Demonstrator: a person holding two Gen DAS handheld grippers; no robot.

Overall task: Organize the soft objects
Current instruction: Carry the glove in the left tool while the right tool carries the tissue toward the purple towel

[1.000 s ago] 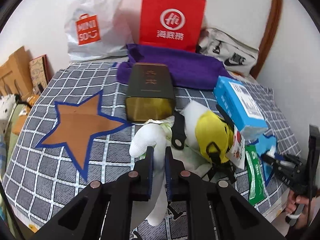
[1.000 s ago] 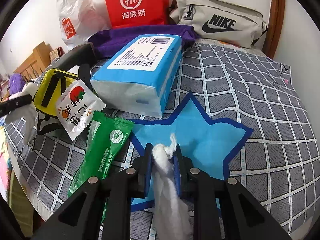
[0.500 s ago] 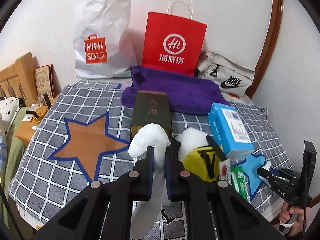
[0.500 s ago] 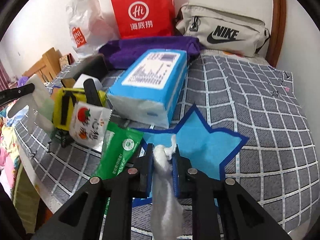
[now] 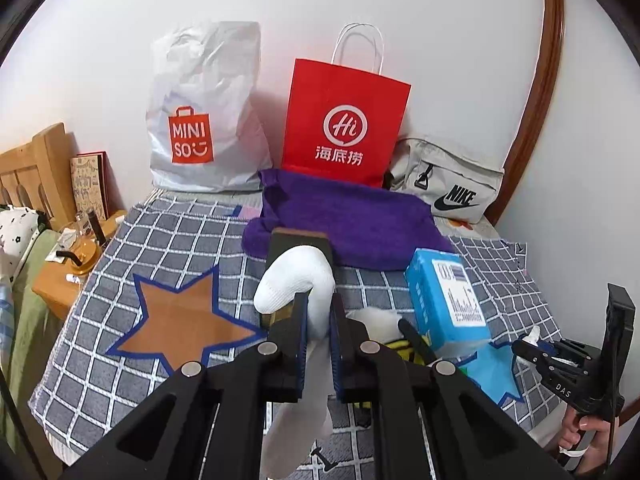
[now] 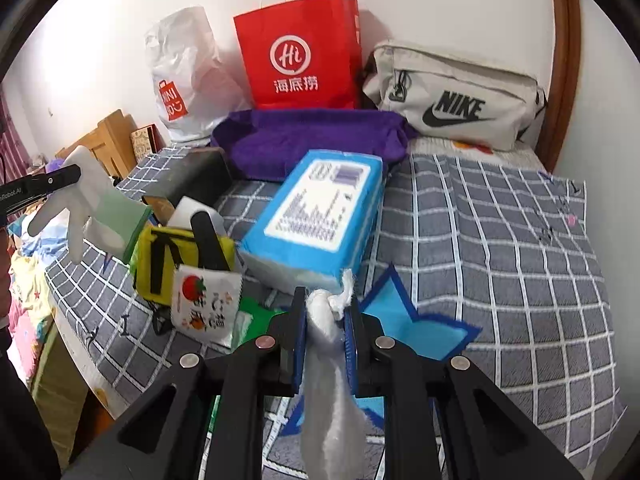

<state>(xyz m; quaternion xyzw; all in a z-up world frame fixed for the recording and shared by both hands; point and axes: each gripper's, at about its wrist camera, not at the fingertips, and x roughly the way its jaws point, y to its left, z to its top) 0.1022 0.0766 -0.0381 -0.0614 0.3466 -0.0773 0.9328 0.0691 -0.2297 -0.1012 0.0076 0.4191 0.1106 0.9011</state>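
My left gripper (image 5: pixel 318 320) is shut on a white glove (image 5: pixel 298 278) and holds it in the air above the checked bed cover; the glove hangs down between the fingers. It also shows in the right wrist view (image 6: pixel 94 204) with a green cuff. My right gripper (image 6: pixel 325 322) is shut on a white crumpled cloth (image 6: pixel 326 380), held above the blue star patch (image 6: pixel 416 330). An orange star patch (image 5: pixel 180 320) lies to the left on the cover.
On the bed lie a blue tissue pack (image 6: pixel 316 216), a yellow pouch (image 6: pixel 180 260), snack packets (image 6: pixel 204 304), a dark box (image 6: pixel 192 178) and a purple towel (image 5: pixel 348 220). A Miniso bag (image 5: pixel 204 116), red paper bag (image 5: pixel 344 124) and Nike bag (image 5: pixel 448 186) stand against the wall.
Both grippers have risen and drawn back from the bed. The left one lifted the white glove off the pile; the right one lifted the cloth higher above the blue star.
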